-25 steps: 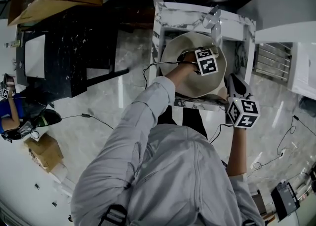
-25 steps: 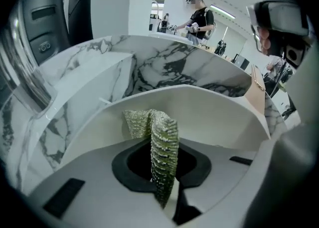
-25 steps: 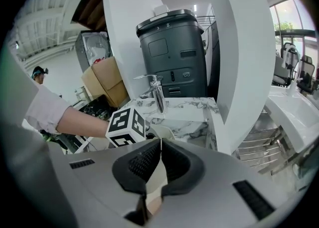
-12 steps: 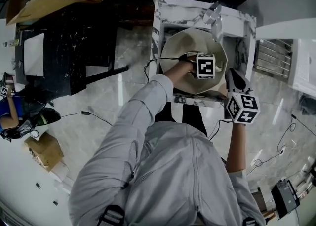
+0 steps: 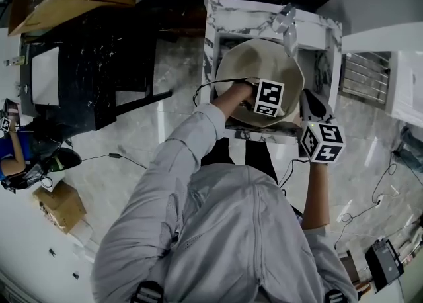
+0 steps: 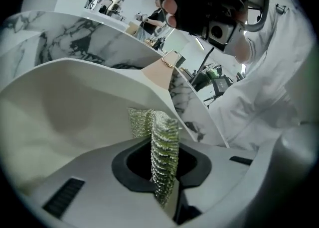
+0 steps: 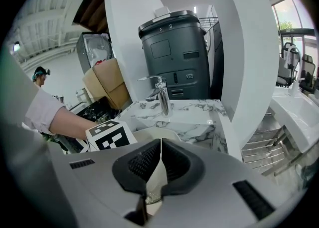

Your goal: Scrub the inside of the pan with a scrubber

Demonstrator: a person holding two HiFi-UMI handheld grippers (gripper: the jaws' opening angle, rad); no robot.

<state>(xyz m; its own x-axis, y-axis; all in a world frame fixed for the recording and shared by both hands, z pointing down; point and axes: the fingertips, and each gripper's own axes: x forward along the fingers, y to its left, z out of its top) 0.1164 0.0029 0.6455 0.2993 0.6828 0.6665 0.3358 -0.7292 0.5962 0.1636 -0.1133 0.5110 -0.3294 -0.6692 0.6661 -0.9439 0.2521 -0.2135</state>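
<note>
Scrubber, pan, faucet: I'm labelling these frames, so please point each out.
scrubber (image 6: 163, 147), left gripper view, on its mesh between the jaws.
pan (image 5: 261, 60), head view, on the bare inner wall.
faucet (image 7: 163, 100), right gripper view, on the upright stem.

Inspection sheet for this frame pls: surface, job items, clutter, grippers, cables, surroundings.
Surface: marble sink surround, faucet at its back.
Job's things: cream pan in the sink; mesh scrubber over its inside.
Clutter: cardboard box on the floor.
Grippers: left gripper shut on scrubber; right gripper shut on pan.
Cables: black cable over the sink's left edge; another on the floor.
Surroundings: black counter, metal rack, a person at far left.
</note>
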